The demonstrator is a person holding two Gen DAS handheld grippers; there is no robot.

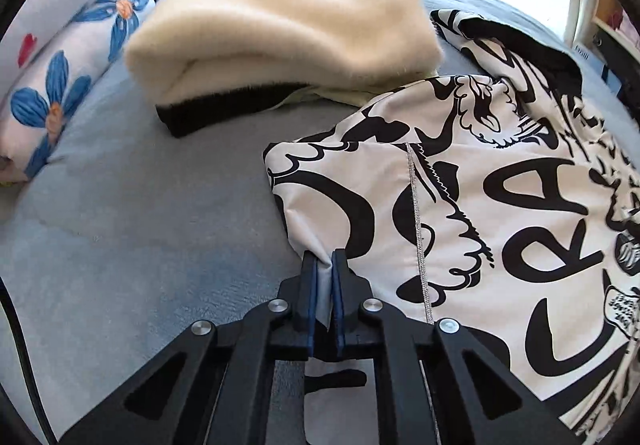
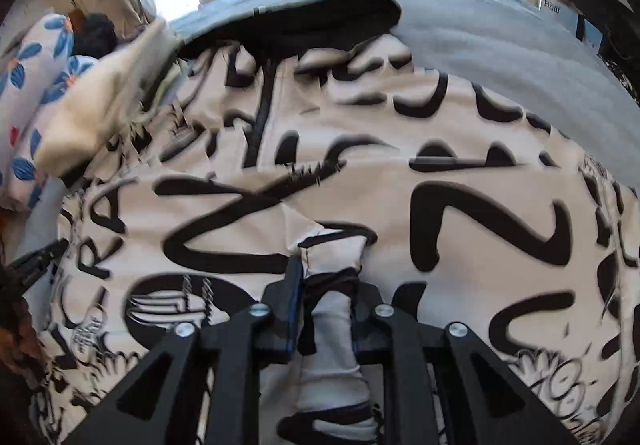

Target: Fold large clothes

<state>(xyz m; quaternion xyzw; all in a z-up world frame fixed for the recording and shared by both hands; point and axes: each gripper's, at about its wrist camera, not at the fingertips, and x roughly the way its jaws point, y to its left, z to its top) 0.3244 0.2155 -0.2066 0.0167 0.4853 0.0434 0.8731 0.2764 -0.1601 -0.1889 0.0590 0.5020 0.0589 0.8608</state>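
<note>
A: Left gripper [image 1: 324, 265]?
B: Clamped on a thin edge of the printed jacket [image 1: 500, 213], which lies spread on the blue-grey bed [image 1: 140, 245].
A: Right gripper [image 2: 326, 273]?
B: Pinching a thick bunched fold of it. Folded cream blanket [image 1: 280, 41] beside.

The jacket [image 1: 500, 205] is lying spread on the bed [image 1: 140, 245], filling the right side of the left wrist view. A folded blanket [image 1: 280, 41] is sitting on the bed behind the jacket's left corner, touching it. Pillows [image 1: 60, 85] are lying along the bed's left edge, left of the blanket. The left hand-held gripper [image 1: 324, 261] is pinching the jacket's near left edge. The right hand-held gripper [image 2: 326, 269] is clamping a bunched fold at the jacket's near middle.
</note>
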